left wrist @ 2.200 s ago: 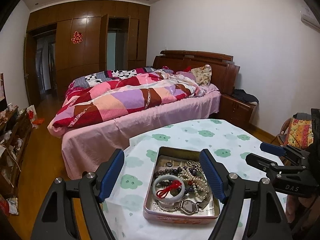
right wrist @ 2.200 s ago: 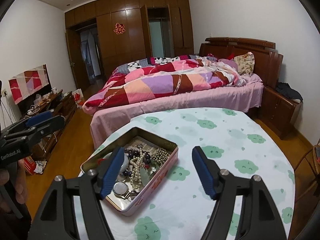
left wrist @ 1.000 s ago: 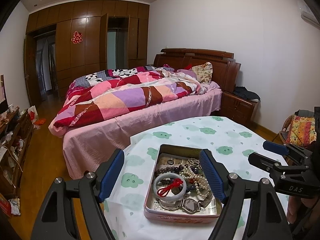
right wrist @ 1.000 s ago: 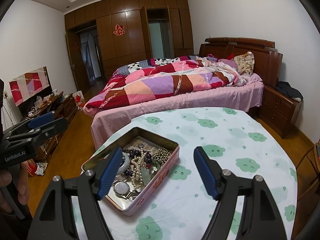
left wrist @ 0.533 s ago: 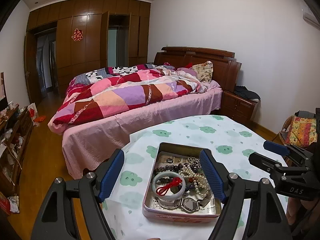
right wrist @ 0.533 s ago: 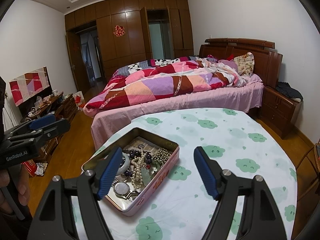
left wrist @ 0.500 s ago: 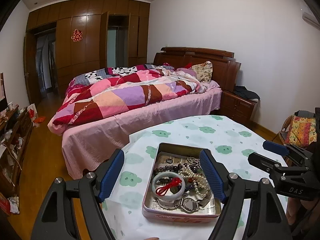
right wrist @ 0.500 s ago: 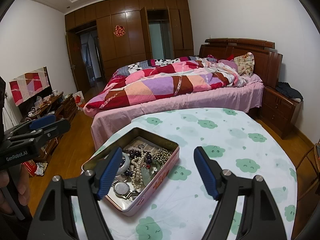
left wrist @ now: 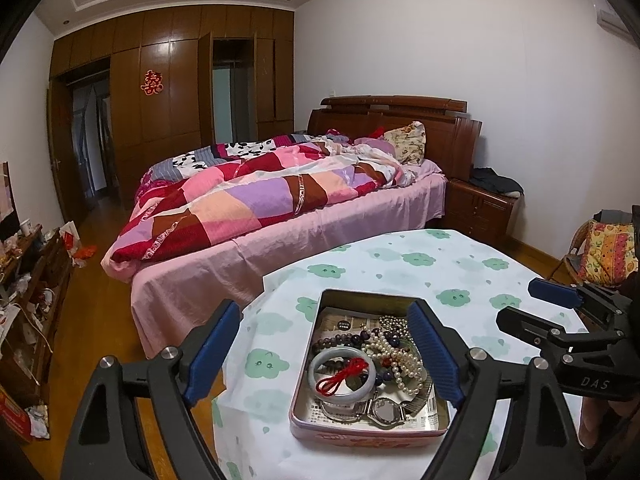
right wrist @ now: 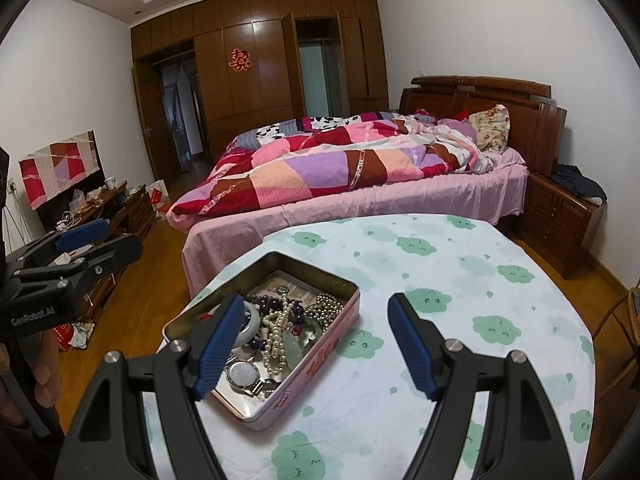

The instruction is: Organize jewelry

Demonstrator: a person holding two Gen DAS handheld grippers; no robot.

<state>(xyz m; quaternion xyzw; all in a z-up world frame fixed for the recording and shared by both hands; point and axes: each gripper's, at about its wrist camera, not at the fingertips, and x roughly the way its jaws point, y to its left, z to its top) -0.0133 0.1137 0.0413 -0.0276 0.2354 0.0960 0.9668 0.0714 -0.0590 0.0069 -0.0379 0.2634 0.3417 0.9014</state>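
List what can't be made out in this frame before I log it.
- Tin near-left corner, right wrist view: hidden behind the right tongs' left finger.
- Jade bangle, same view: mostly covered by that finger.
- Watch strap, left wrist view: partly buried under pearl strands.
- Printed paper lining: text too small.
- Tin's side lettering: too small and cut off.

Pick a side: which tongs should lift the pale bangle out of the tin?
Left, probably. The left tongs are open and frame the pink rectangular metal tin, with the pale jade bangle with red cord between their tips. The right tongs are open too, but centred past the tin's right wall.
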